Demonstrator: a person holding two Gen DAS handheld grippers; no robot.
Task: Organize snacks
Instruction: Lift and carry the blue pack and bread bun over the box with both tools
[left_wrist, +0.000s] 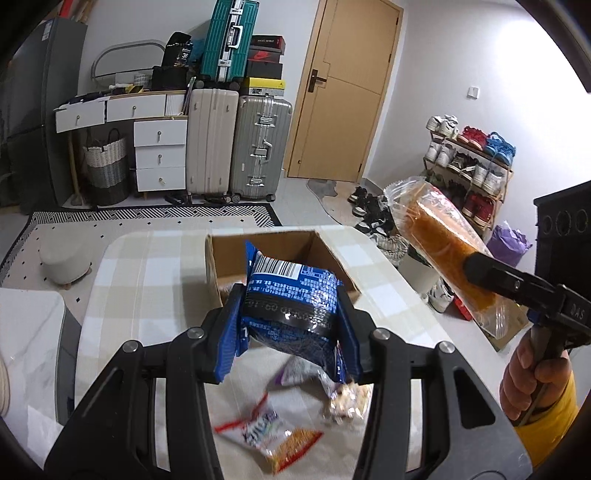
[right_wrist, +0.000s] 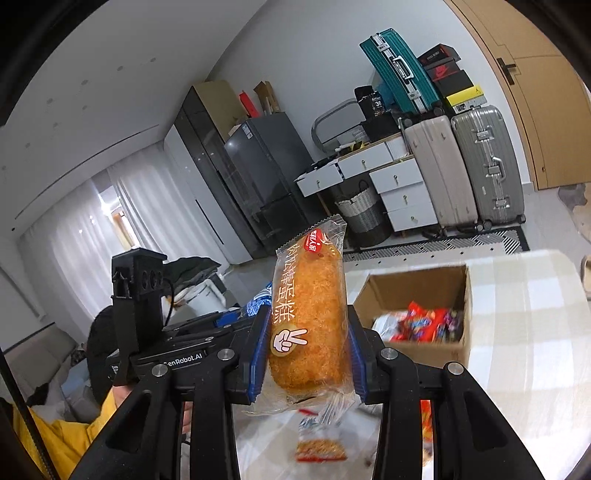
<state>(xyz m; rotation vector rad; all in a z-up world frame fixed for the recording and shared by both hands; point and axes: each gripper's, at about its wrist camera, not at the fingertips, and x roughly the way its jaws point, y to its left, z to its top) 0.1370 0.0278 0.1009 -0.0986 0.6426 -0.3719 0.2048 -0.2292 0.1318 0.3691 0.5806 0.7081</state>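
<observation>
Left tool (left_wrist: 291, 314): clamped on a blue snack packet (left_wrist: 291, 299), held above the counter (left_wrist: 147, 266) just short of the cardboard box (left_wrist: 273, 254).
Right tool (right_wrist: 308, 354): clamped on a wrapped orange cake (right_wrist: 308, 317), raised near the box (right_wrist: 417, 295).
Step in hand, by judgement: carrying both items to the box; next, move over its opening and release.
Box contents: red wrappers, blurred. Loose packets (left_wrist: 269, 439) on the counter: blurred, brands unreadable.
</observation>
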